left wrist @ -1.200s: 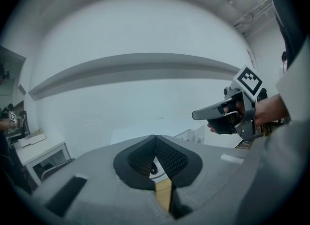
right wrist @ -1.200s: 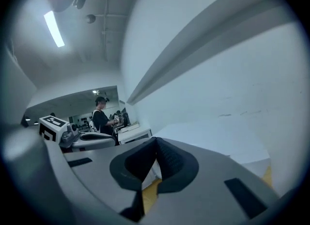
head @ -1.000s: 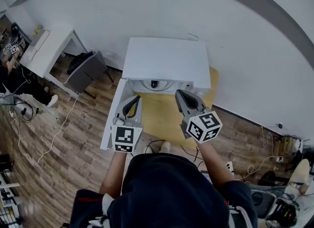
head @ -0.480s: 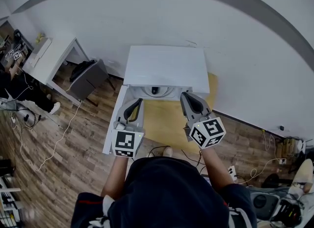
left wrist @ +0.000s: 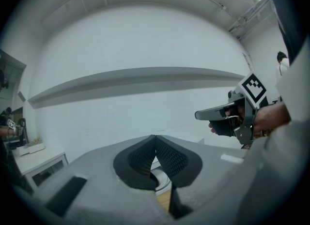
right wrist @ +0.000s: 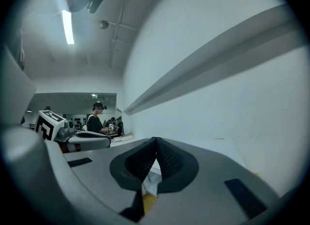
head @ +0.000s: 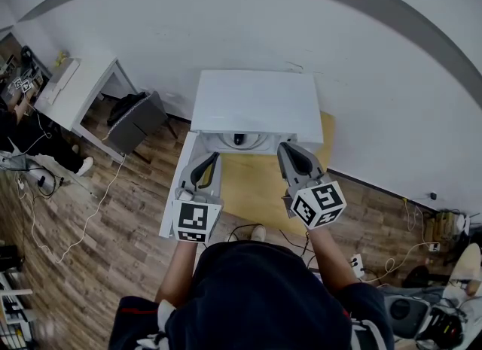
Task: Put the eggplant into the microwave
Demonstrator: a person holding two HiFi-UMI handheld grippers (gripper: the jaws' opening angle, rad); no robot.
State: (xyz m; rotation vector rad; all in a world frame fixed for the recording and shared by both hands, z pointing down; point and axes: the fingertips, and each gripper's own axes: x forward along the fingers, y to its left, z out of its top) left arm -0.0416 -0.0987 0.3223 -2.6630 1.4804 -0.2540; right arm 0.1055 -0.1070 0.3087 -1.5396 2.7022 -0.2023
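Seen from above in the head view, the white microwave (head: 256,104) stands on a yellow table (head: 252,187). Its door (head: 175,190) hangs open to the left. A small dark thing (head: 238,139), probably the eggplant, lies on the round plate (head: 256,143) inside the cavity; it is too small to tell for sure. My left gripper (head: 207,162) is in front of the opening on the left side, shut and empty (left wrist: 155,139). My right gripper (head: 290,153) is level with it on the right, jaws also closed with nothing between them (right wrist: 155,142). Both point at the wall over the microwave.
A white wall runs close behind the microwave. On the wooden floor to the left stand a white desk (head: 75,85) and a grey chair (head: 135,115), with cables (head: 90,198) trailing. A person (right wrist: 94,117) stands far off in the right gripper view.
Both grippers have lifted slightly in front of the open microwave and have held still since. Both stay shut. Nothing in the microwave has moved.
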